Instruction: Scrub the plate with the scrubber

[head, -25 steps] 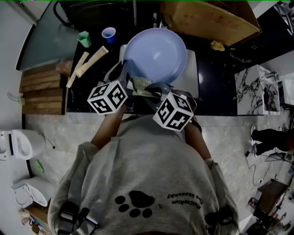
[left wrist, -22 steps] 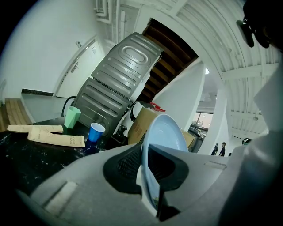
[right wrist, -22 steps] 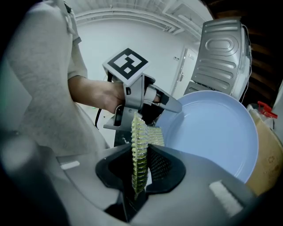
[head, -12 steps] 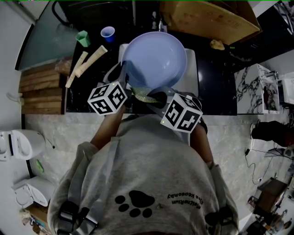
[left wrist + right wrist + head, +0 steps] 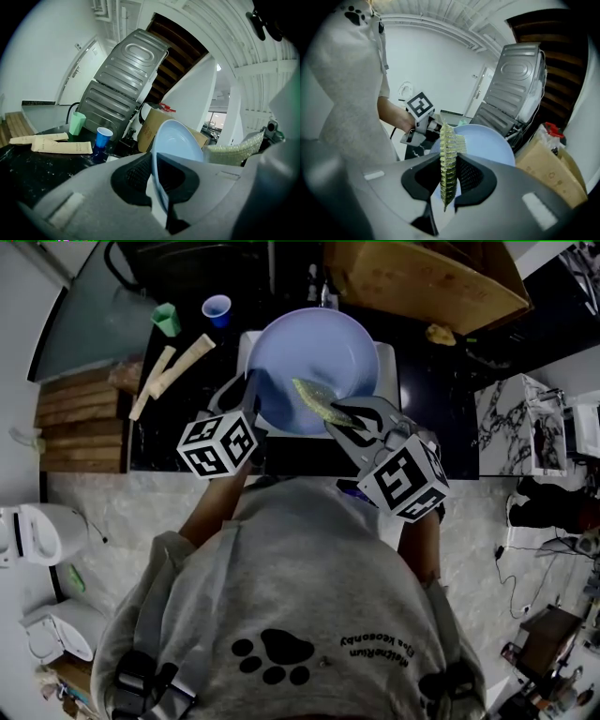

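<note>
A pale blue plate [image 5: 314, 367] is held tilted above the white sink [image 5: 389, 390]. My left gripper [image 5: 251, 413] is shut on the plate's near left rim; its jaws have just been closing, with the rim [image 5: 157, 154] between them. My right gripper [image 5: 339, 416] is shut on a yellow-green scrubber [image 5: 314, 399], which lies against the plate's inside, near its front edge. In the right gripper view the scrubber [image 5: 448, 159] stands on edge between the jaws with the plate [image 5: 487, 145] behind it. From the left gripper view the scrubber [image 5: 234, 150] shows at the right.
On the dark counter to the left lie two beige packets [image 5: 178, 362], a green cup [image 5: 167, 317] and a blue cup [image 5: 217, 307]. A cardboard box [image 5: 422, 277] stands behind the sink. Wooden boards [image 5: 80, 418] lie at far left.
My right gripper has risen with the scrubber from below the plate's front rim onto its inside face. The plate has tipped slightly. My left gripper has stayed in place.
</note>
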A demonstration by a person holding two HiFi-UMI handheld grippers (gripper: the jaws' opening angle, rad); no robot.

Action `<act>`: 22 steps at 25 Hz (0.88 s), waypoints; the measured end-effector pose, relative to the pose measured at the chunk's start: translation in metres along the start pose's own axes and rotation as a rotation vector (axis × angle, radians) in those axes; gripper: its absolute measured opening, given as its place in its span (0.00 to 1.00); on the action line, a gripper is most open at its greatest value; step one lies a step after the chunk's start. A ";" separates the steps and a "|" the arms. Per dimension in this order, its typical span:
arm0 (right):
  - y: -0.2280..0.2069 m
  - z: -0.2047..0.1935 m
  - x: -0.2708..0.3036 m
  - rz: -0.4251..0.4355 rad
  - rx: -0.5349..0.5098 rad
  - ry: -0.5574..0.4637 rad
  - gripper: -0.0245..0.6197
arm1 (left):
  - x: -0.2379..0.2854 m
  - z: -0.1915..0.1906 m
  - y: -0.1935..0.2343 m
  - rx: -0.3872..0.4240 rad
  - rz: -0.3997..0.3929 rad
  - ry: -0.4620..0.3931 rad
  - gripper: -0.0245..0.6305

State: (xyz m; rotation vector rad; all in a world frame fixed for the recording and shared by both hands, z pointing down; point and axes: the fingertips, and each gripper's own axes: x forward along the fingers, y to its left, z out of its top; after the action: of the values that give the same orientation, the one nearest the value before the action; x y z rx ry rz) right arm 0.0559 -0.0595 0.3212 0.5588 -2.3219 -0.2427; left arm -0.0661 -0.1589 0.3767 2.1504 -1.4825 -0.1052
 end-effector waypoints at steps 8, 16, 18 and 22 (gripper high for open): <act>-0.056 0.009 -0.020 -0.369 -0.170 0.038 0.15 | 0.000 -0.009 -0.007 0.007 0.006 0.045 0.07; -0.062 -0.008 0.004 -0.435 -0.285 0.122 0.15 | -0.002 -0.026 -0.007 -0.007 0.014 0.095 0.07; -0.060 -0.018 0.013 -0.426 -0.297 0.140 0.15 | -0.002 -0.035 -0.005 -0.009 0.021 0.115 0.07; -0.053 -0.037 0.036 -0.390 -0.348 0.174 0.15 | -0.004 -0.053 -0.001 -0.021 0.036 0.154 0.07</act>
State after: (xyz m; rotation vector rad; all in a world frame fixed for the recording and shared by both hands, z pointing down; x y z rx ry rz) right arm 0.0755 -0.1241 0.3525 0.8128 -1.9289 -0.7352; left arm -0.0488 -0.1361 0.4209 2.0646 -1.4250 0.0562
